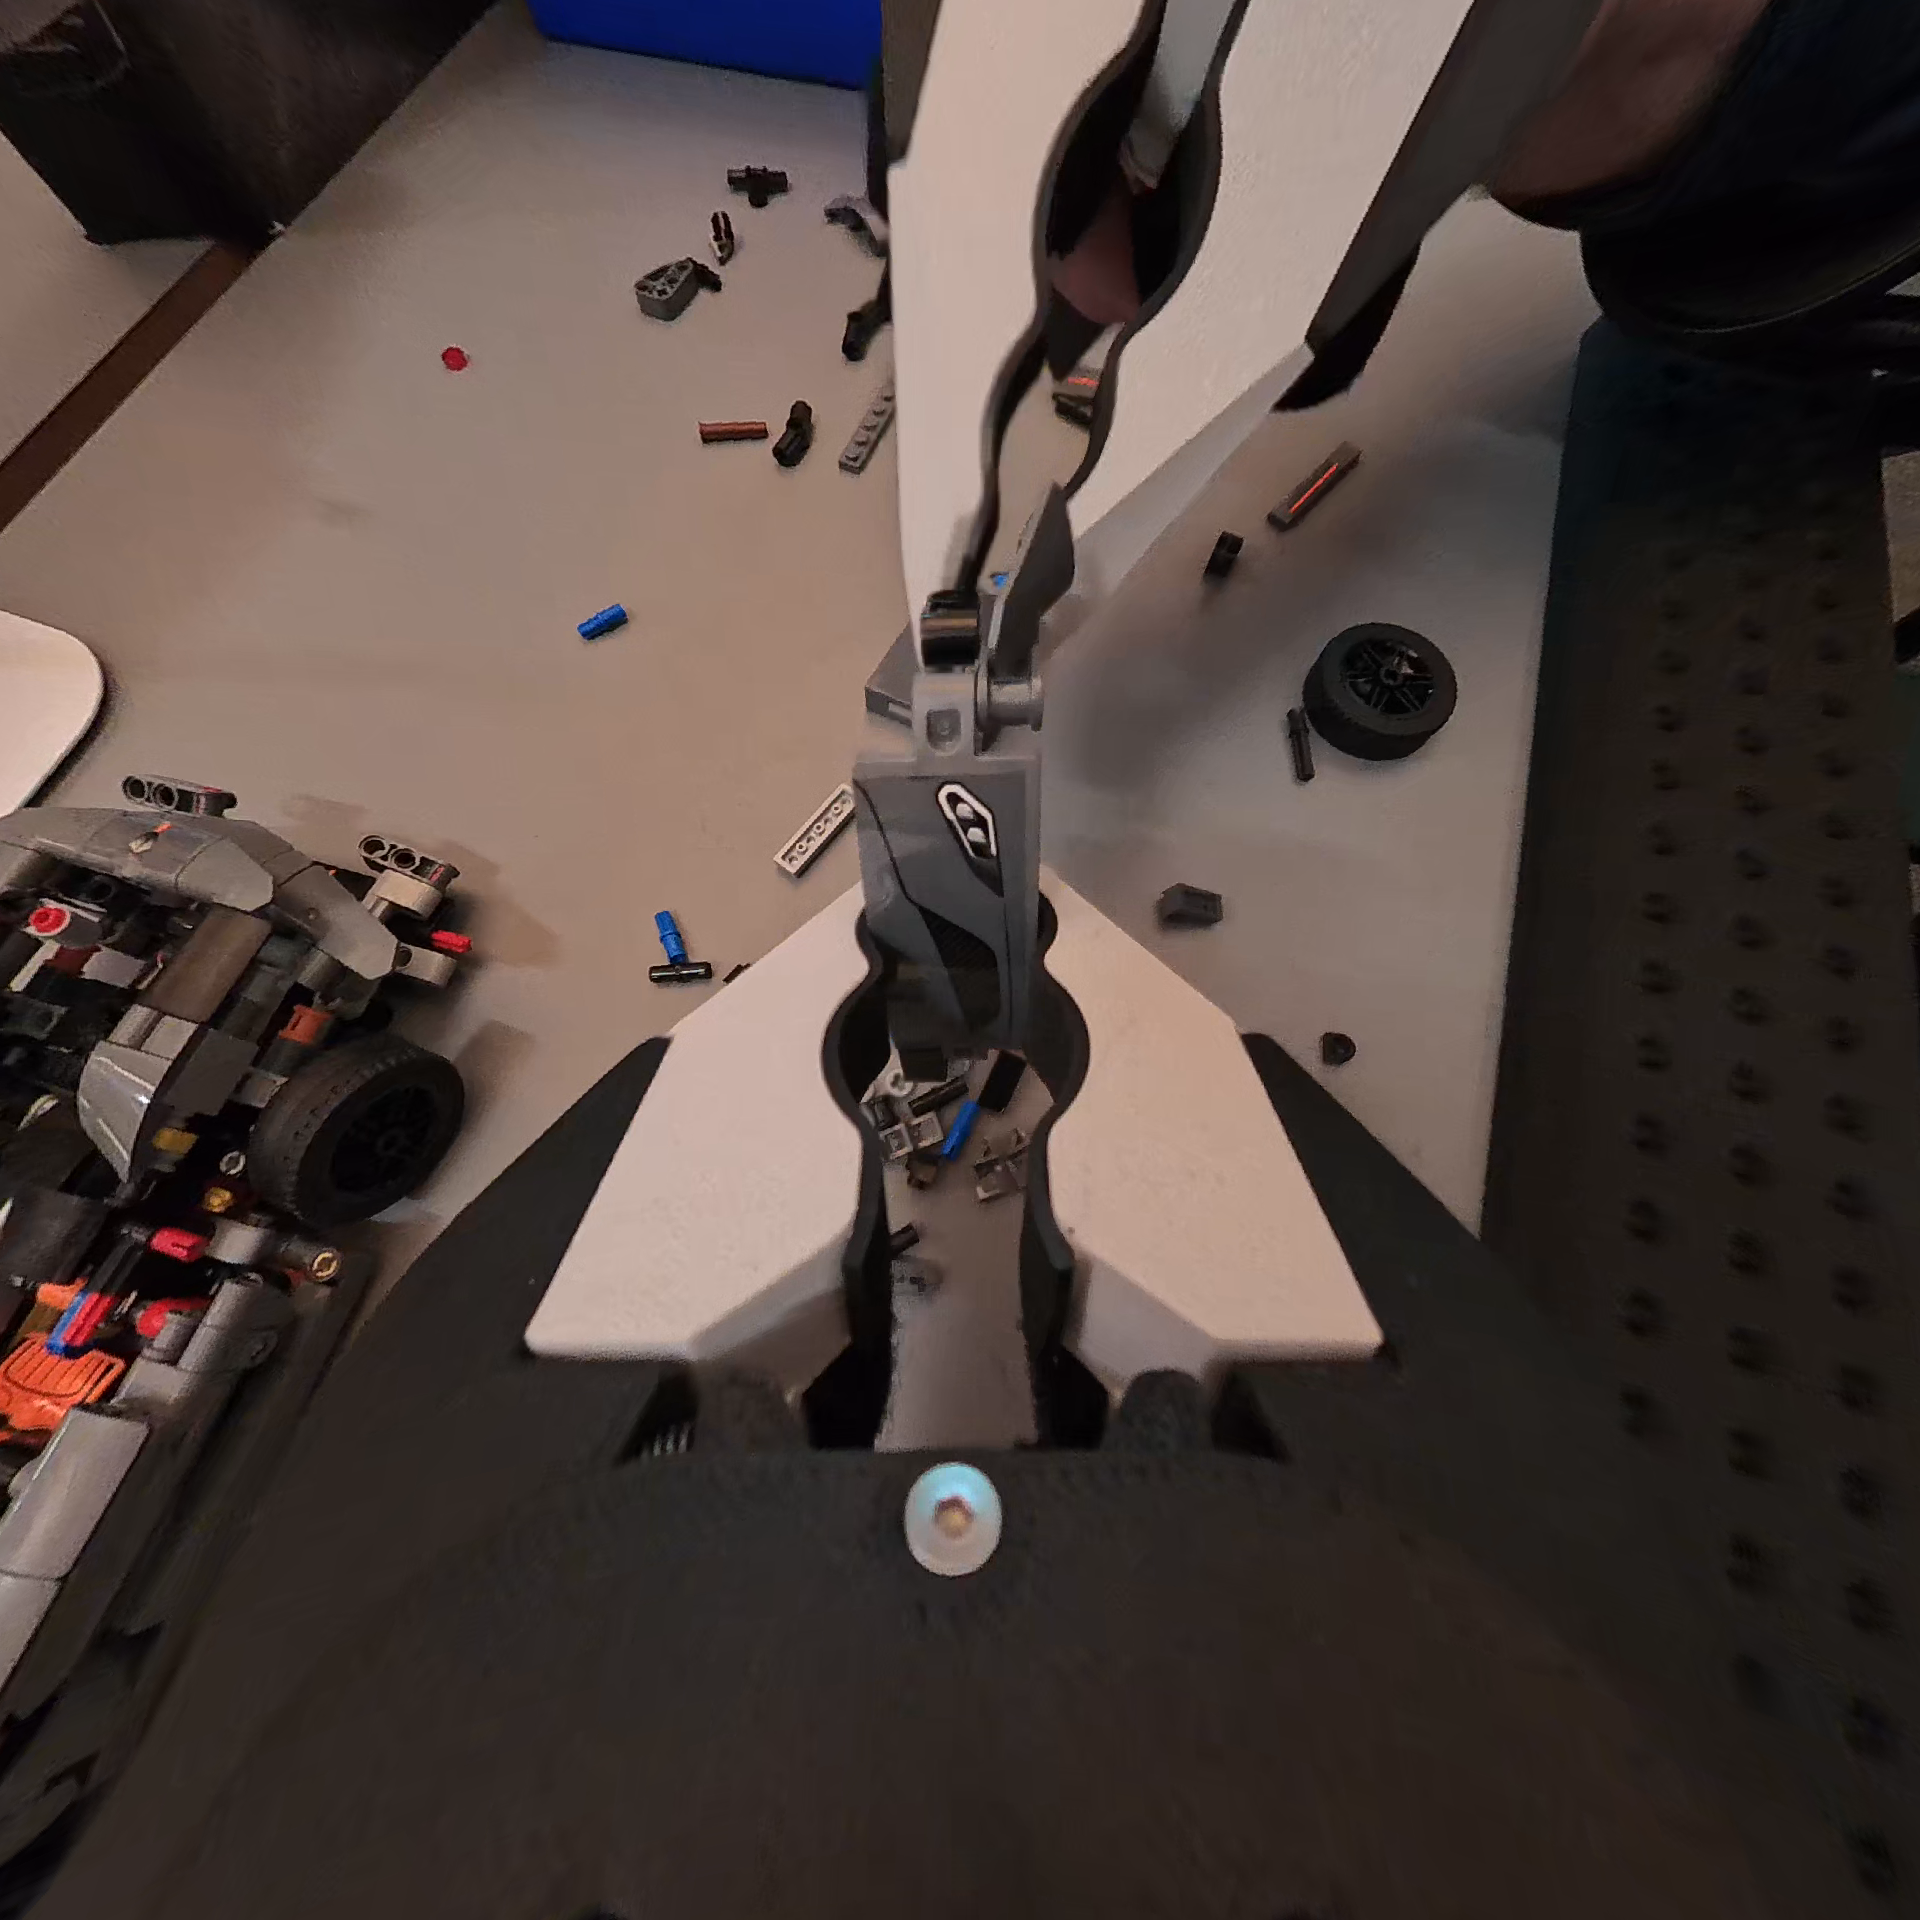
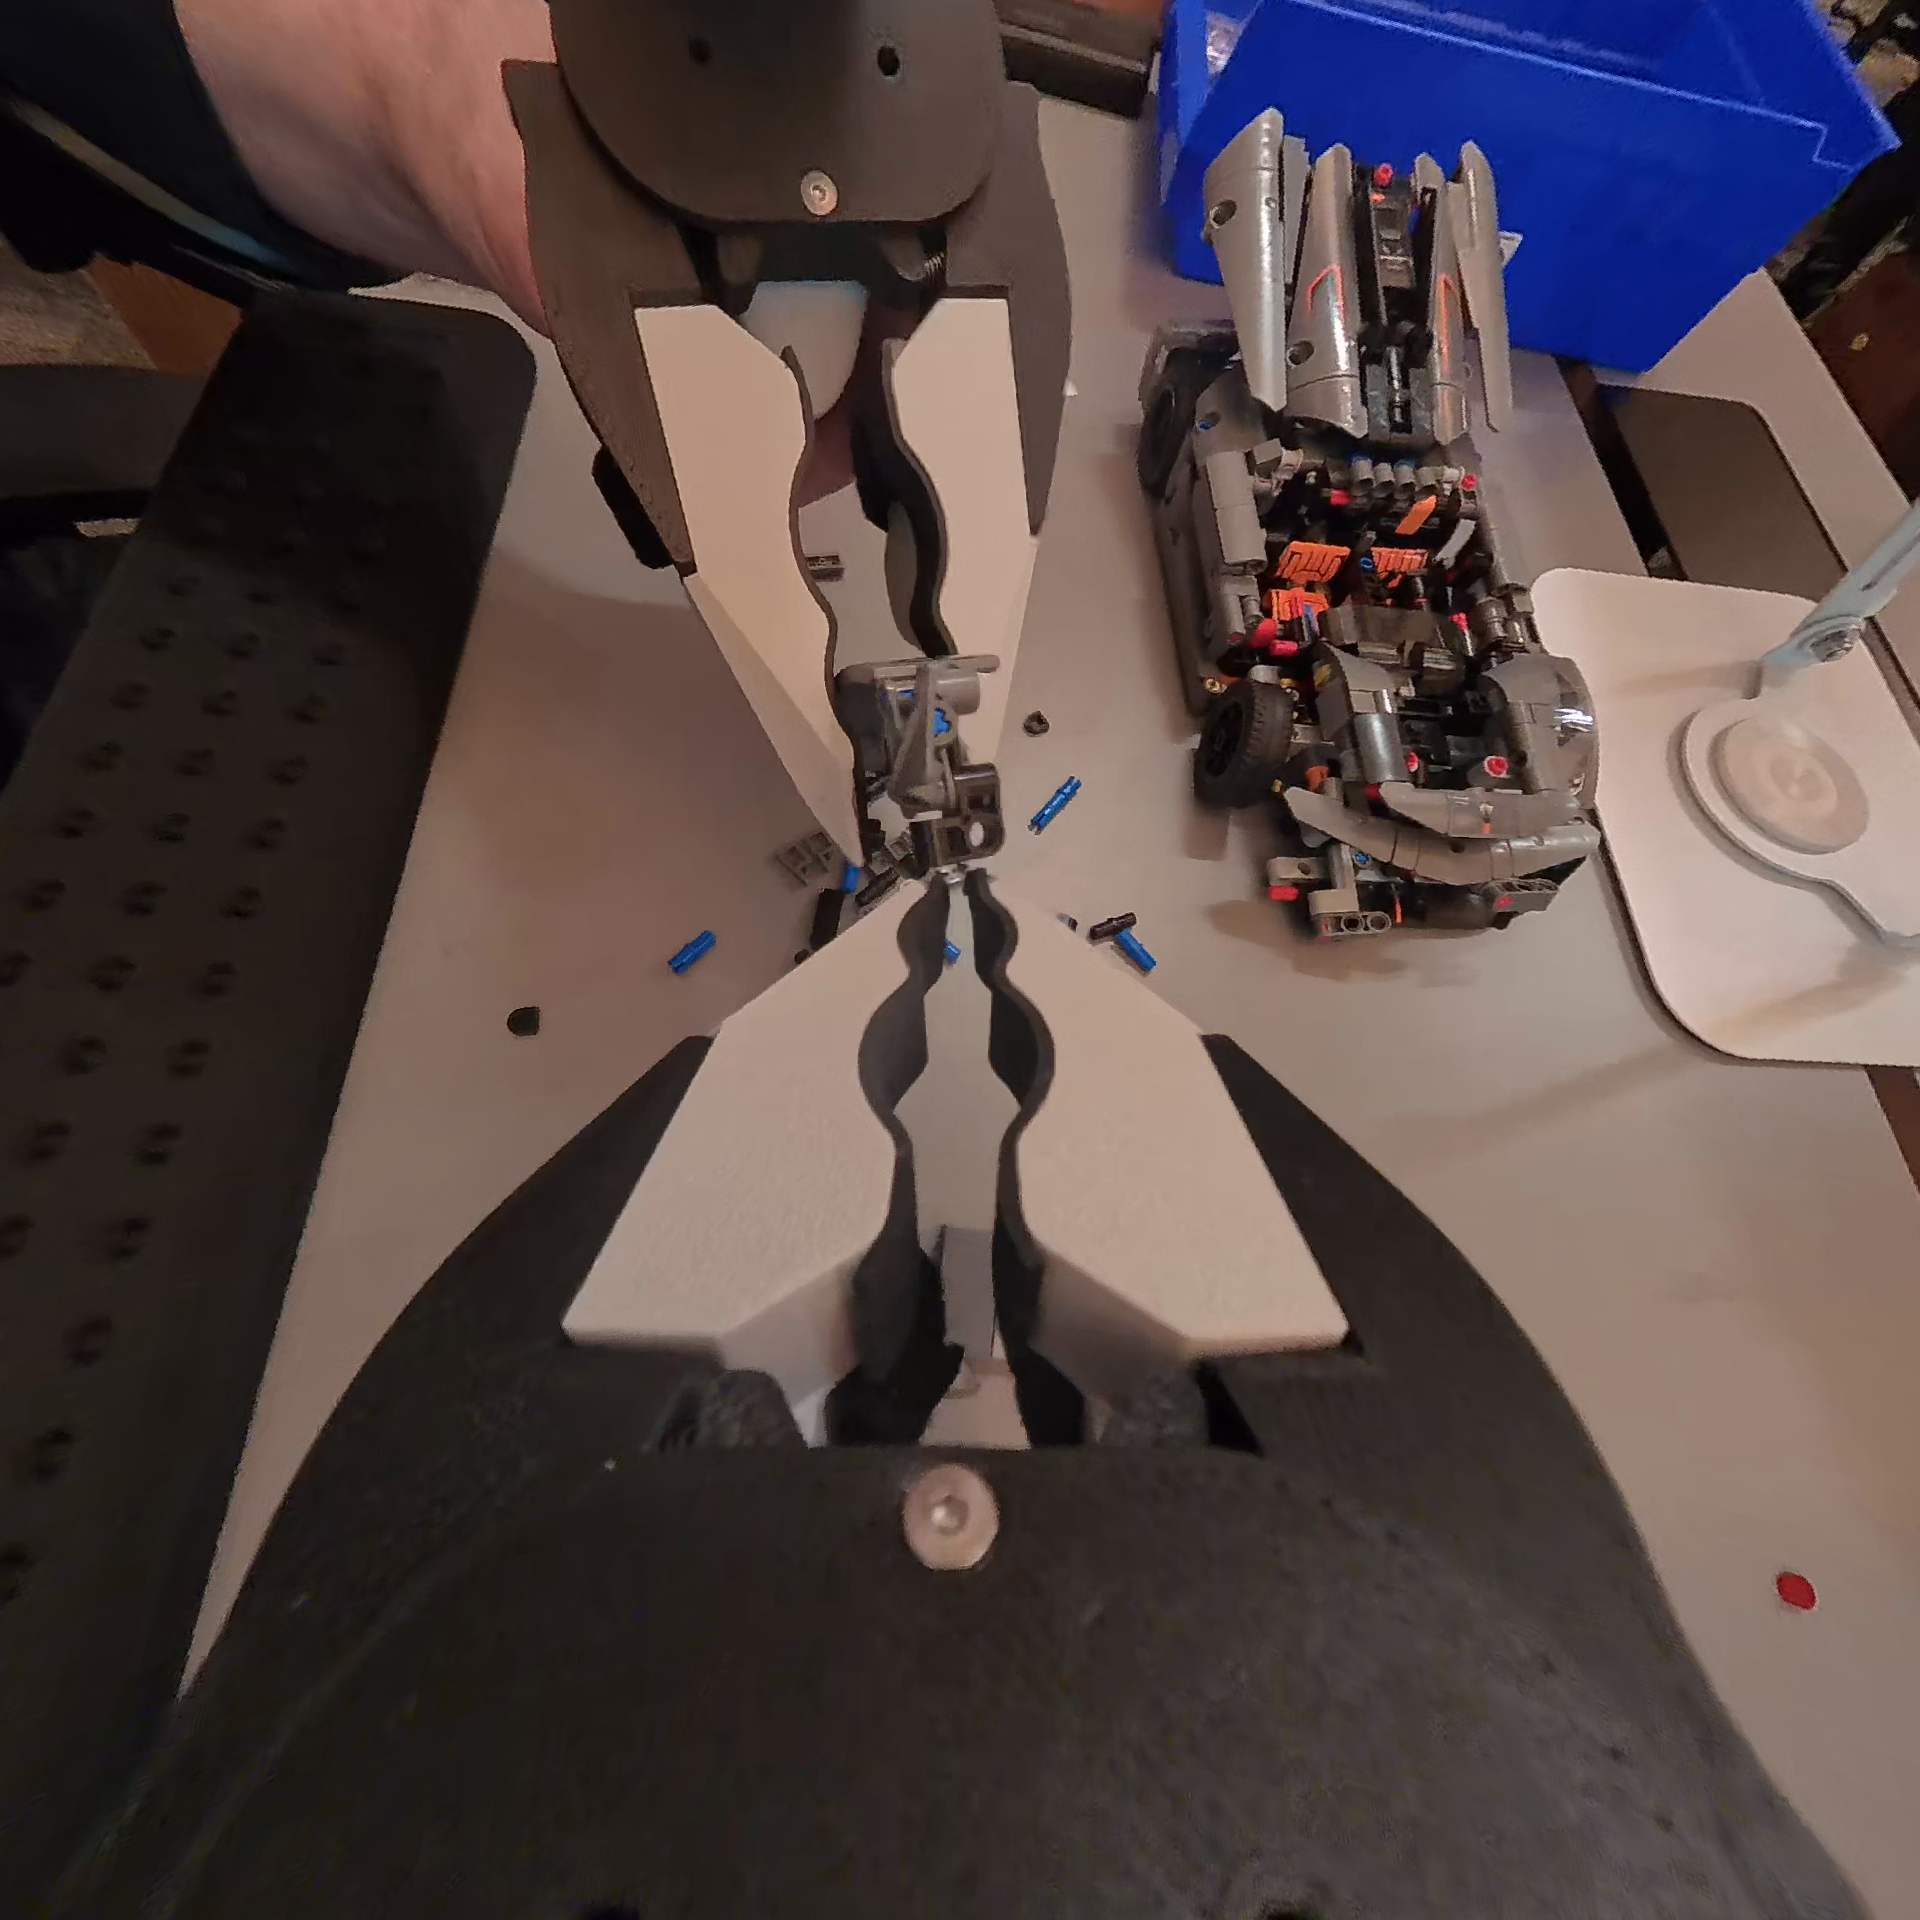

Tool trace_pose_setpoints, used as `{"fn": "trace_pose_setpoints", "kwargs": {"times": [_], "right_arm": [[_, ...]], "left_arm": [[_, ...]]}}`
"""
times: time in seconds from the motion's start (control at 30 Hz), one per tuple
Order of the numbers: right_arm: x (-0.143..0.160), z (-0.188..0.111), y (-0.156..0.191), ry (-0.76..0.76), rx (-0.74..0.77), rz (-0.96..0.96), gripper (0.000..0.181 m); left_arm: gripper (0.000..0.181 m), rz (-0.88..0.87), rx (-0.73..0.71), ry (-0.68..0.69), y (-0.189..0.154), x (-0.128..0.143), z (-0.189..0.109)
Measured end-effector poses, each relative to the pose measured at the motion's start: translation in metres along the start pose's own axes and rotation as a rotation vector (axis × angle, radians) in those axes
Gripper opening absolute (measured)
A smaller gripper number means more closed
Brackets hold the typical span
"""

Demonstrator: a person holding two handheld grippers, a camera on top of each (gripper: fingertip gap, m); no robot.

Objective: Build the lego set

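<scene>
Between hand-held grippers (image 1: 951,935) — grey subassembly (image 1: 951,883)

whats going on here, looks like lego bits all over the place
A person is building a lego car with a handheld claw in each hand. The left claw is shut on a small grey panel sub-assembly, held up over the table. The right claw comes in from the opposite side, pinched on a small black connector at the sub-assembly's end. The half-built car sits off to the side by a blue bin, with loose pins and a spare wheel scattered around.
</scene>
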State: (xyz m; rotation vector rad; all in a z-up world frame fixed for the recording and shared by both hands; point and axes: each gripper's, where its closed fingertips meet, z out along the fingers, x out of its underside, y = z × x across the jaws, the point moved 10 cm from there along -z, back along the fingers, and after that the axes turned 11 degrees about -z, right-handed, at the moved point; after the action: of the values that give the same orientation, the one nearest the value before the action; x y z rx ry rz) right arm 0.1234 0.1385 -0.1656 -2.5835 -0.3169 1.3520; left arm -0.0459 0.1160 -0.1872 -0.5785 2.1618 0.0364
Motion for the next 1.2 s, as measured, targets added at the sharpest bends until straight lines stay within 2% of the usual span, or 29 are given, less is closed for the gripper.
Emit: {"fn": "trace_pose_setpoints", "kwargs": {"times": [0.13,0.33,0.53,0.77,1.0,1.2], "right_arm": [[-0.002,-0.004,-0.002,-0.031,0.012,0.0,0.007],[-0.002,0.003,0.004,0.002,-0.004,-0.035,0.004],[-0.004,-0.004,0.0,-0.026,0.024,-0.026,0.004],[-0.008,-0.004,0.001,-0.045,0.08,-0.066,0.015],[-0.007,0.002,0.006,0.007,0.089,-0.113,0.013],[-0.003,-0.001,-0.002,-0.006,0.082,-0.026,0.016]], "left_arm": [[0.017,0.042,-0.04,0.035,0.001,0.003,0.0],[0.017,0.07,-0.063,0.015,0.0,0.001,-0.002],[0.017,0.097,-0.082,-0.025,0.0,0.0,-0.006],[0.017,0.079,-0.077,0.001,0.002,0.003,-0.005],[0.017,0.07,-0.075,0.013,0.002,0.004,-0.003],[0.017,-0.036,-0.033,-0.064,0.008,0.0,-0.009]]}}
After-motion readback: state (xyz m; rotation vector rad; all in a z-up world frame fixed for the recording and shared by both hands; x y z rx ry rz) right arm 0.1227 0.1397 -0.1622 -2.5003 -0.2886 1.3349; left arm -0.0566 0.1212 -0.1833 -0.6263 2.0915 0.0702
